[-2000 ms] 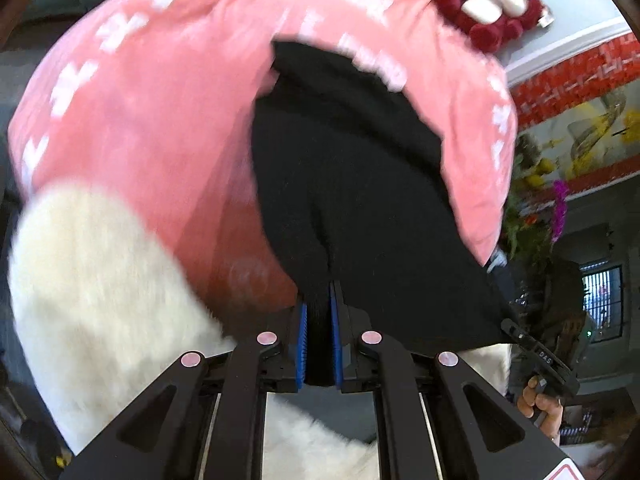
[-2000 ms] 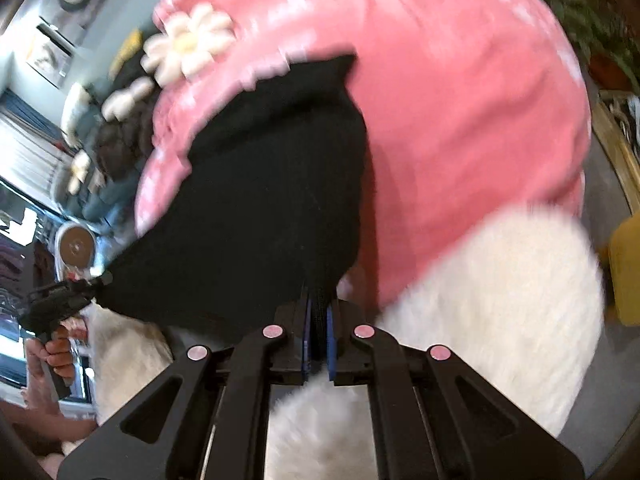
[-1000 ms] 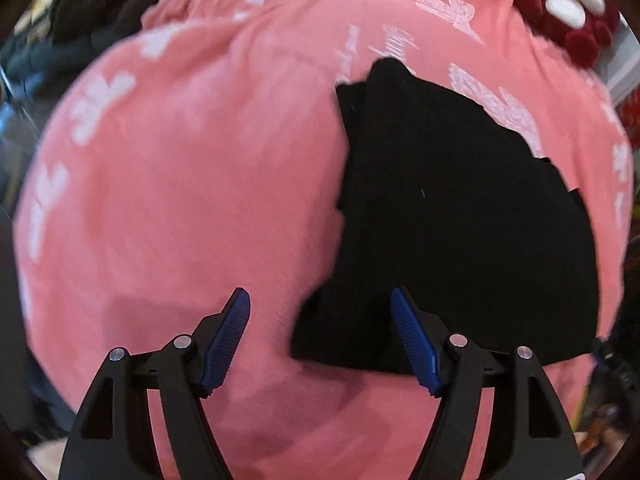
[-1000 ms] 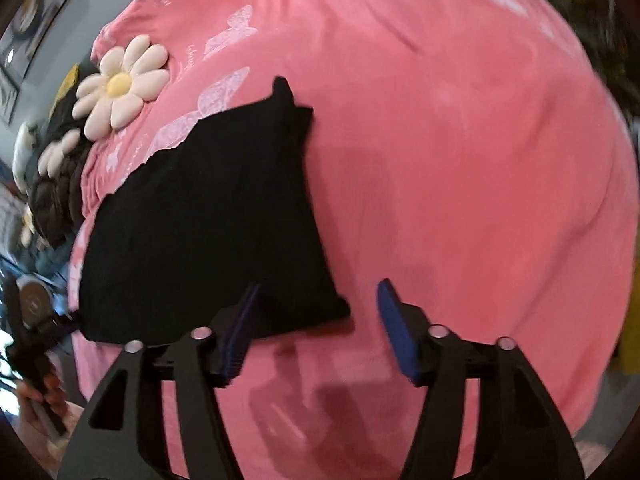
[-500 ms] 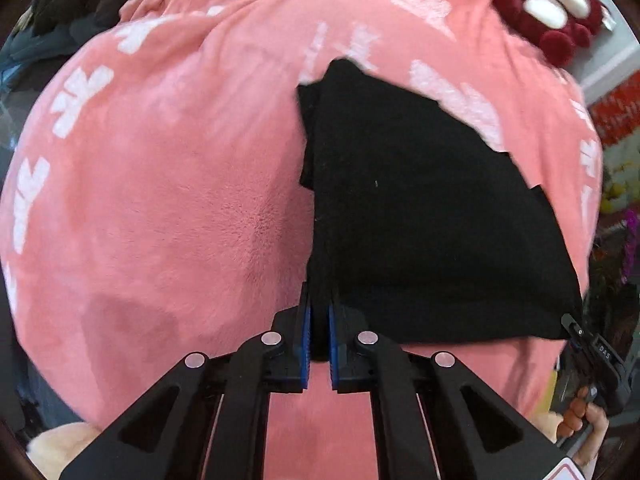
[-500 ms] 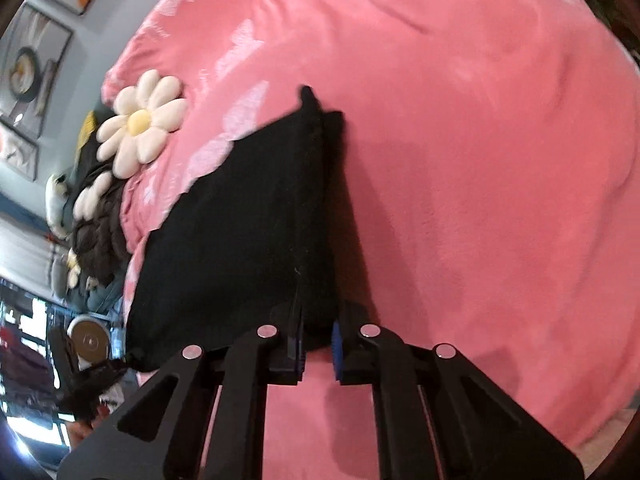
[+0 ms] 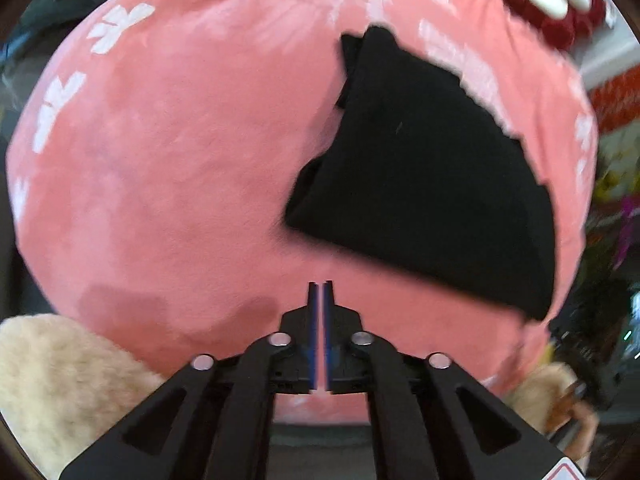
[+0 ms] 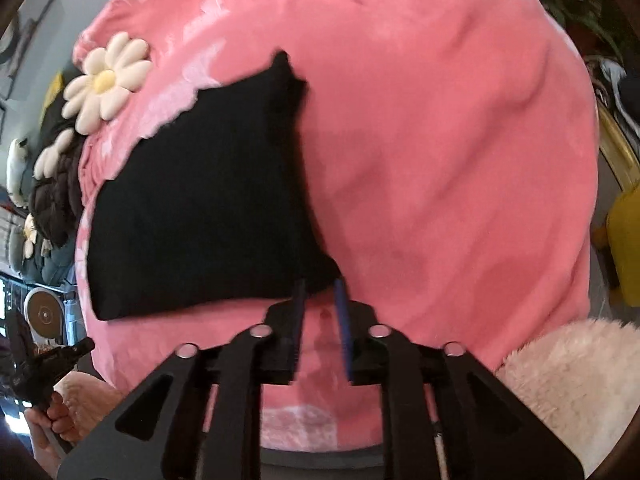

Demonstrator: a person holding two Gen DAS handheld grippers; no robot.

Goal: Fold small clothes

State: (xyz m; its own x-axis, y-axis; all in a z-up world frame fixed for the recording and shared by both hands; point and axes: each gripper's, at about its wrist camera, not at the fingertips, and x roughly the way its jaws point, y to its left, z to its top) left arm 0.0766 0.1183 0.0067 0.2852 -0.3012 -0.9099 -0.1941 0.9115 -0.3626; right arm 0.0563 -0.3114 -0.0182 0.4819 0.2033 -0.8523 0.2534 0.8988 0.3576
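A small black garment (image 7: 432, 184) lies folded flat on a pink blanket (image 7: 180, 168); it also shows in the right wrist view (image 8: 208, 216). My left gripper (image 7: 321, 286) is shut and empty, a little in front of the garment's near left corner. My right gripper (image 8: 320, 286) is slightly open and empty, its fingertips just at the garment's near right corner. The left gripper with the person's hand shows in the right wrist view (image 8: 36, 364).
The pink blanket (image 8: 440, 160) has white prints. A daisy-shaped cushion (image 8: 106, 80) and dark knitted cushions (image 8: 52, 196) lie at its far side. A red and white plush (image 7: 556, 4) lies at the back. Cream fluffy fabric (image 7: 60, 380) lies near the front edge.
Both grippers have let go of the black garment and pulled back toward the front edge. The right gripper has opened slightly; the left is shut and empty. The garment lies flat.
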